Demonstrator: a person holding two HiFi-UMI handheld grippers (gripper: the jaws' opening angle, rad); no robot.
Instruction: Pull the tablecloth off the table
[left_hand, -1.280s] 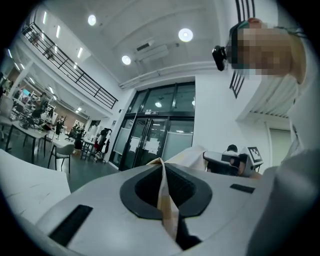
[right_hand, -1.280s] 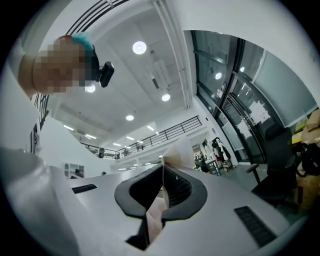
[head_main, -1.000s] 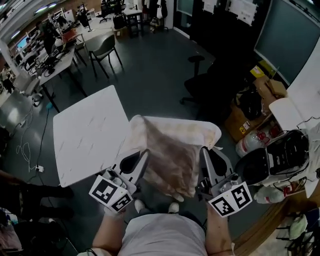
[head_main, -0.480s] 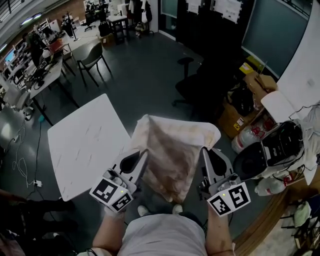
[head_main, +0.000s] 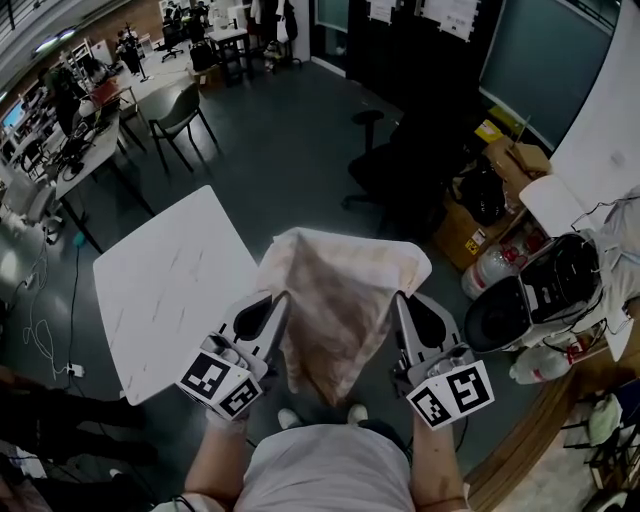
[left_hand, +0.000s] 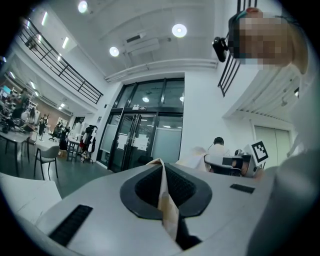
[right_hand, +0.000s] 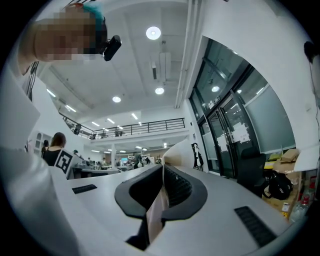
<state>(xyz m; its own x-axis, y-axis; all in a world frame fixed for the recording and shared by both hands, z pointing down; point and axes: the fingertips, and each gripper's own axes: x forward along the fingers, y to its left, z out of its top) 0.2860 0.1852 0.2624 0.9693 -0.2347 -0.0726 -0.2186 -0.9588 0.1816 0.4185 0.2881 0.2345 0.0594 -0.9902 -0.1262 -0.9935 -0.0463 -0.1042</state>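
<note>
The beige tablecloth (head_main: 335, 300) hangs in the air between my two grippers, off the white table (head_main: 170, 285), which stands bare to the left. My left gripper (head_main: 282, 298) is shut on the cloth's left edge, and my right gripper (head_main: 398, 298) is shut on its right edge. The middle of the cloth sags into a fold in front of my body. In the left gripper view, a thin strip of cloth (left_hand: 164, 197) is pinched between the jaws of the left gripper (left_hand: 161, 167). The right gripper view shows the right gripper (right_hand: 162, 172) clamping a cloth edge (right_hand: 158, 207) the same way.
A grey chair (head_main: 178, 108) and desks (head_main: 80, 150) stand beyond the table. A black office chair (head_main: 400, 170) and a stool (head_main: 367, 120) are ahead. Cardboard boxes (head_main: 480, 215), bottles (head_main: 492, 272) and a black bag (head_main: 555, 285) crowd the right side. My shoes (head_main: 288, 418) are below the cloth.
The cloth has come slightly away from the table's edge and hangs in a narrower fold. Both grippers keep their hold and have barely shifted.
</note>
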